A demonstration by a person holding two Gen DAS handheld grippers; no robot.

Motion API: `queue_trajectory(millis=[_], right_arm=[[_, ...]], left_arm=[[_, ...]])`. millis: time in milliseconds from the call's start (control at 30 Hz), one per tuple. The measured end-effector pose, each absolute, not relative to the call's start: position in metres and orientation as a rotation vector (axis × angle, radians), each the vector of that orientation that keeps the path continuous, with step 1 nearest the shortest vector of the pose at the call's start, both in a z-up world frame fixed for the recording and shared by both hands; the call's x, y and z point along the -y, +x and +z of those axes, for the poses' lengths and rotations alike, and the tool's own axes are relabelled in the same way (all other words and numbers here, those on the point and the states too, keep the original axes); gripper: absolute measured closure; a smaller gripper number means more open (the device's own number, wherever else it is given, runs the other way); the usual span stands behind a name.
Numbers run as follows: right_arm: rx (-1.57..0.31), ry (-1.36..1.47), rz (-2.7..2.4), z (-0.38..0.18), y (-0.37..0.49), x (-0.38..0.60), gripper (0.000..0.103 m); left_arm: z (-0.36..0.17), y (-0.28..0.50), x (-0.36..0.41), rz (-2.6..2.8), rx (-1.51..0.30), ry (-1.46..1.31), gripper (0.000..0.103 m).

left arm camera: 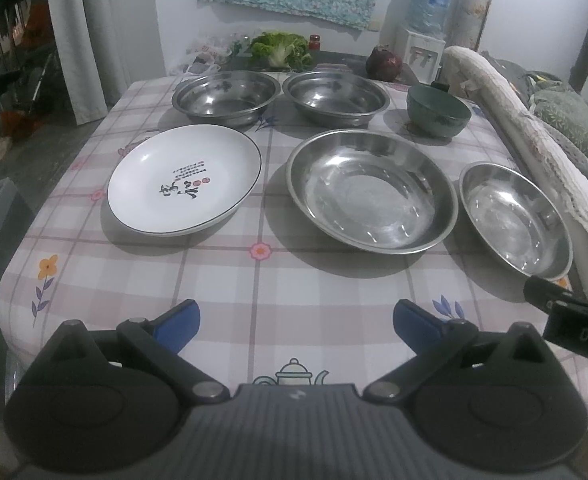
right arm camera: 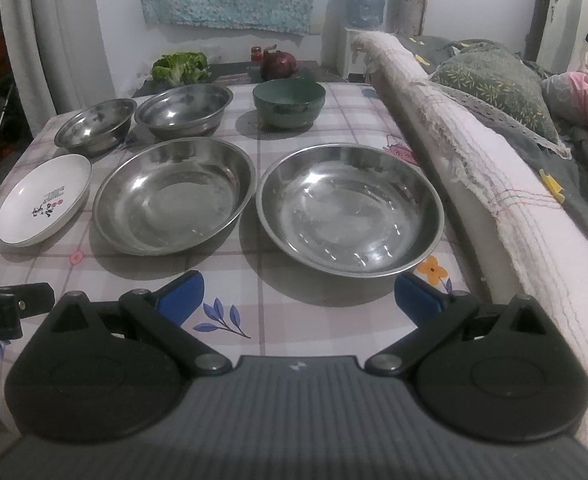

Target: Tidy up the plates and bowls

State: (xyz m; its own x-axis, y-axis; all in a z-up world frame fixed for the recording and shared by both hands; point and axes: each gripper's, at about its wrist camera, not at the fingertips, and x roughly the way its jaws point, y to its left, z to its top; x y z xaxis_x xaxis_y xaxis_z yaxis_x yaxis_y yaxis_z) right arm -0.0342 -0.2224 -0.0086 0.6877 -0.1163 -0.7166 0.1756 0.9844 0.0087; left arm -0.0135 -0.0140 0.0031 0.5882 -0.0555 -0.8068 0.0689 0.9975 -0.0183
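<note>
You held both claws wide open and empty above the near edge of the tabletop [left arm camera: 253, 280], your left claw [left arm camera: 296, 326] facing the white plate [left arm camera: 183, 186] with its thin dark rim and black calligraphy, your right claw [right arm camera: 298, 300] facing the nearer steel plate [right arm camera: 350, 208]. A second steel plate [right arm camera: 173, 196] lay just beside it. Behind them stood two shiny steel bowls [left arm camera: 225, 96] [left arm camera: 336, 98] and a dark green bowl [right arm camera: 289, 104], all upright, apart and unstacked.

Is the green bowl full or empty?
Empty: the green bowl stands upright, and the right wrist view shows only bare inner wall; its bottom is hidden.
</note>
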Motion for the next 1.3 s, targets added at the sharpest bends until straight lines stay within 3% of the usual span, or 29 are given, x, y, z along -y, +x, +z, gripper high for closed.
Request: queue_trajectory(millis=[1300], right_arm=[[-0.806, 0.096, -0.157, -0.01, -0.0346, 0.2213, 0.001]], left_arm=[[0.0021, -0.0127, 0.0086, -0.068, -0.941, 0.01, 0.0]])
